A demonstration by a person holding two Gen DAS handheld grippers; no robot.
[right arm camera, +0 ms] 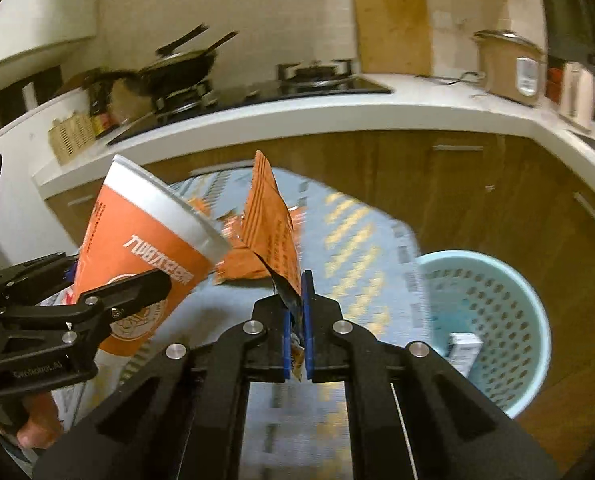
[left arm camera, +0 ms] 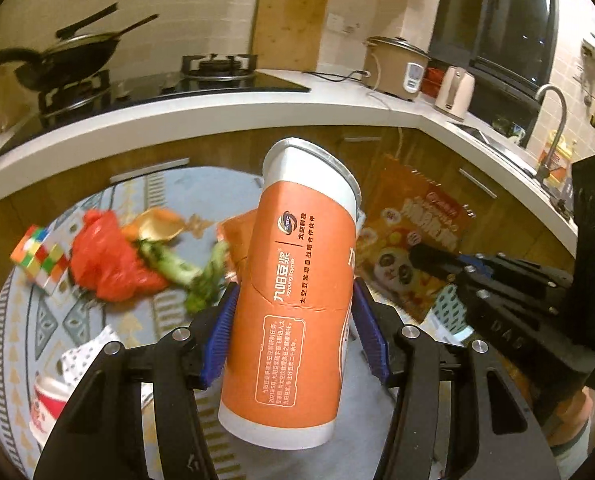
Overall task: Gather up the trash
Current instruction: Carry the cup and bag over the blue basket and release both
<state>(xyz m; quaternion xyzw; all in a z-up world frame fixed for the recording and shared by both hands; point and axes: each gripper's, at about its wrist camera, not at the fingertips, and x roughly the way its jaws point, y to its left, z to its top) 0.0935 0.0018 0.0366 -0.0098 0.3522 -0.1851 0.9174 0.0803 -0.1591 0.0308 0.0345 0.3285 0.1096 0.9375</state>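
My left gripper point(left arm camera: 293, 300) is shut on a tall orange and white paper cup point(left arm camera: 297, 300), held above the patterned mat point(left arm camera: 49, 320); the cup also shows in the right wrist view point(right arm camera: 137, 256). My right gripper point(right arm camera: 297, 292) is shut on an orange snack wrapper point(right arm camera: 271, 232), which stands up from the blue pads. The wrapper also shows in the left wrist view point(left arm camera: 409, 236), with the right gripper point(left arm camera: 437, 256) on it. A light blue perforated trash basket point(right arm camera: 497, 320) stands on the floor at the right, with a small white box point(right arm camera: 463, 350) inside.
On the mat lie a red plastic bag point(left arm camera: 109, 260), vegetable scraps point(left arm camera: 177, 268), orange peel point(left arm camera: 157, 226), a Rubik's cube point(left arm camera: 39, 258), a red and white cup point(left arm camera: 47, 404) and another orange wrapper point(right arm camera: 241, 264). Wooden cabinets and a white counter point(left arm camera: 217, 120) curve behind.
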